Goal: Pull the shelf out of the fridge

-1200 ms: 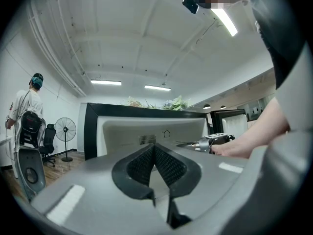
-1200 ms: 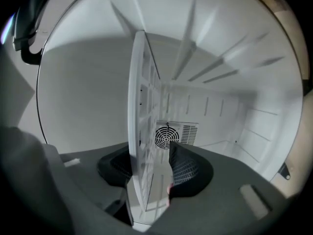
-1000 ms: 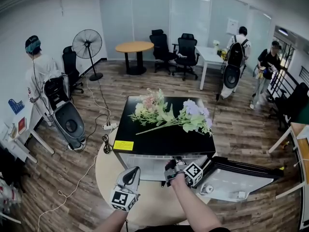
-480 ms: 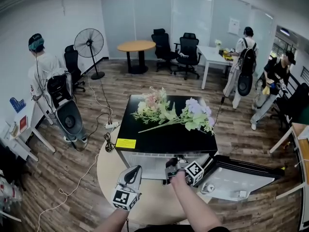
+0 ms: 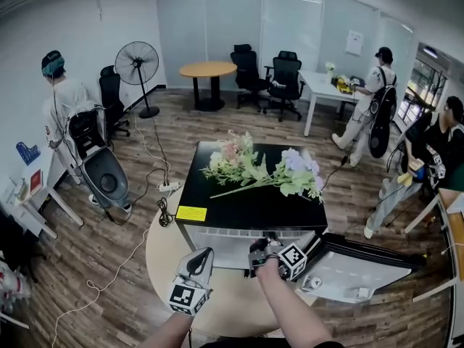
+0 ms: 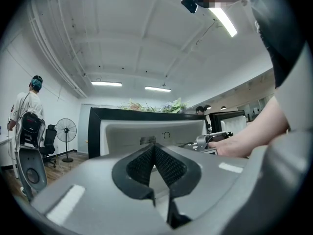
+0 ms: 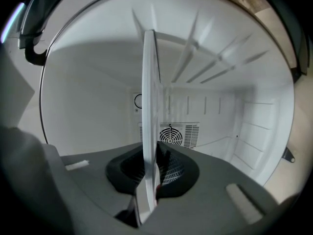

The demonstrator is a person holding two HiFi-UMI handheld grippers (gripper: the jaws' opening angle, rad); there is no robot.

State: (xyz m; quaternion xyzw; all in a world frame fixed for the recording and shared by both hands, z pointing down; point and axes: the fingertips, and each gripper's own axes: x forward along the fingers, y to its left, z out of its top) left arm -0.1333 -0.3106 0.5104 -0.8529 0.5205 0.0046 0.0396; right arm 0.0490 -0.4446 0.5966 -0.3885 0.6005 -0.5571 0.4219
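Shelf (image 7: 149, 106): inside the fridge (image 5: 246, 212), seen edge-on in the right gripper view as a thin white plate running from the fingers back toward the rear wall. It reads upright in that view. Rear wall vent (image 7: 171, 135) shows just behind it.

Right gripper (image 7: 152, 168): fingers clamped on the shelf's front edge, pads pressing both faces. In the head view it sits at the mouth of the fridge opening, below the black top. The shelf can't be made out from there.

Left gripper (image 6: 155, 168): fingers closed together, nothing between them. It hangs over the tabletop (image 5: 232, 310), left of the right gripper and in front of the fridge, touching nothing.

Fridge stands on the round tabletop. Door (image 5: 355, 270) is swung wide open to the right. Yellow label (image 5: 185, 215) sits on the top's front-left corner. Bunch of flowers (image 5: 254, 171) lies across the top.

Around: wood floor, cable (image 5: 156, 201) trailing off to the left, pedestal fan (image 5: 138, 60) at the back left, round table (image 5: 207, 69) and office chairs (image 5: 286, 75) behind. People stand at the left and right edges of the room.
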